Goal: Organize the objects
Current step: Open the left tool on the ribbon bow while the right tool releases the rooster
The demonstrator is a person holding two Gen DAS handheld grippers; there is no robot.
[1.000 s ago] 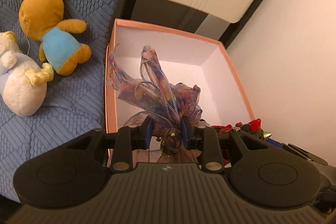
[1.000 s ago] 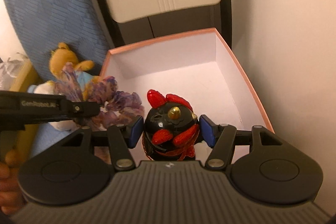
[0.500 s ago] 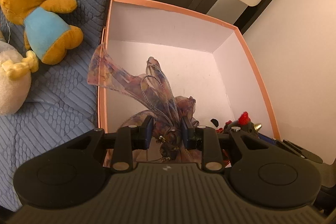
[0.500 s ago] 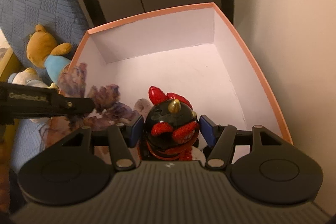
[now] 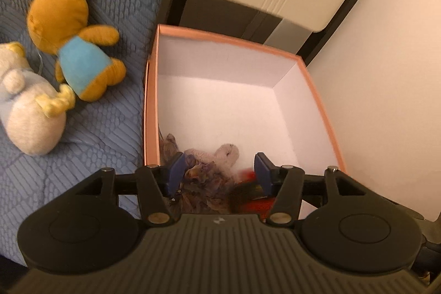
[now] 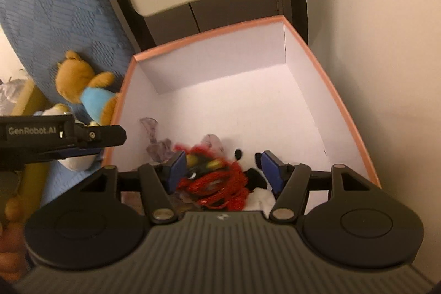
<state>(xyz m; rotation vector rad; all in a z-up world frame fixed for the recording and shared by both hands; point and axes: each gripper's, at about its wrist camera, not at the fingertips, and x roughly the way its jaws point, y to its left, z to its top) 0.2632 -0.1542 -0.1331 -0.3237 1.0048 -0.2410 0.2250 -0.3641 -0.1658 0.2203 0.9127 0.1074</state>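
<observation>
Left wrist view was filled by the left gripper [image 5: 219,170] held over the near end of a pink box [image 5: 322,112] with a white inside, its jaws having just been opening and now standing apart, with nothing pressed between the pads. Below and between them a purple ribbon bow [image 5: 204,175] was seen lying on the box floor, close to the left wall, beside a pale plush piece [image 5: 227,152]. On the blue quilt [image 5: 115,134] left of the box, an orange teddy in a blue shirt [image 5: 73,37] and a white plush toy [image 5: 26,112] were laid touching each other. From the right wrist view, the right gripper [image 6: 220,168] was shown with its jaws apart as well; the red and black toy [image 6: 217,178] was blurred beneath them, resting in the box [image 6: 344,112], and no pad was seen pressing on it. The left gripper [image 6: 91,135] was visible at the left edge, over the box rim.
</observation>
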